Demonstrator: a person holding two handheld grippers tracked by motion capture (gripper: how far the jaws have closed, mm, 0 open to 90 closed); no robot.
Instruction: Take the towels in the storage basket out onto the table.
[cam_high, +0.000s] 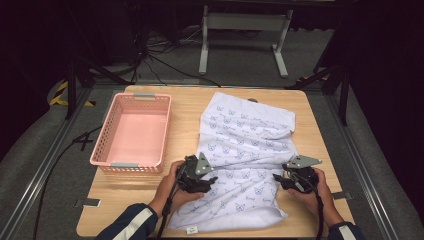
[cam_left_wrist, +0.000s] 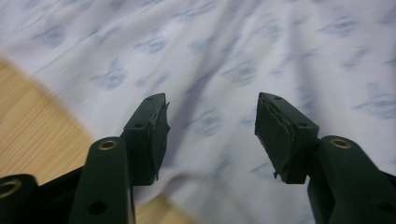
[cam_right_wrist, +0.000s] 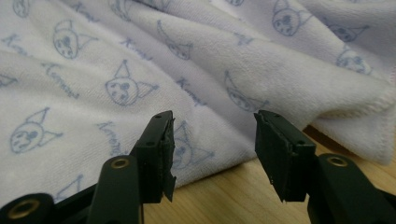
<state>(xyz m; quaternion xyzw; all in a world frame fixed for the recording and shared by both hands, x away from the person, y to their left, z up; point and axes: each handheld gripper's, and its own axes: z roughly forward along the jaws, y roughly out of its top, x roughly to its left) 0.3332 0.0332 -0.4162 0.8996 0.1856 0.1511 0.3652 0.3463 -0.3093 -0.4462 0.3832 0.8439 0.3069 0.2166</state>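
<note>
High view showed me the towel (cam_high: 245, 150) lying rumpled and unfolded on the desk (cam_high: 185, 102) beside the pink basket (cam_high: 132, 132), my left gripper (cam_high: 212, 181) and right gripper (cam_high: 276, 177) both open, holding nothing, so folding remained.

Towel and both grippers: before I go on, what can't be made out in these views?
- Left gripper view: motion blur smears the towel print and the table grain.
- High view: the left gripper and right gripper jaw tips are too small to judge contact with the cloth.
- High view: the label at the near table edge is too small to read.
- Right gripper view: the towel's folds hide what lies under them.
</note>
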